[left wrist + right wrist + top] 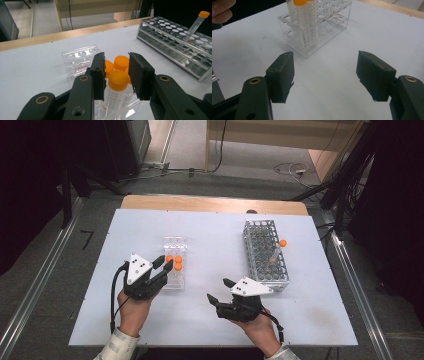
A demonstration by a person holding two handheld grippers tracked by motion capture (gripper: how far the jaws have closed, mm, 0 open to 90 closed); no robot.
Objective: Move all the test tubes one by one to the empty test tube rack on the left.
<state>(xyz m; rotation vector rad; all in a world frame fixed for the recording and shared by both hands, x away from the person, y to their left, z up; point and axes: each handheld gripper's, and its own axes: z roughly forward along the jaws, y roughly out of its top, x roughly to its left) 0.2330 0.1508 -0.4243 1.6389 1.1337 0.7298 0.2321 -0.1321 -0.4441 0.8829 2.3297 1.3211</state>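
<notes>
the left gripper (116,75) is straddling the nearest orange-capped tube (117,86) in the clear rack (75,58), jaws narrow but seemingly not yet pressing; it is needing a centred squeeze below the cap, then a straight lift, while the right gripper (325,75) is idling wide open

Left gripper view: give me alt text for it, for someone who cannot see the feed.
The left gripper has its two black jaws on either side of an orange-capped clear plastic tube standing in a clear acrylic rack; a small gap shows on each side of the cap. Farther right on the white table, a metal wire rack holds one tilted orange-capped tube.
</notes>
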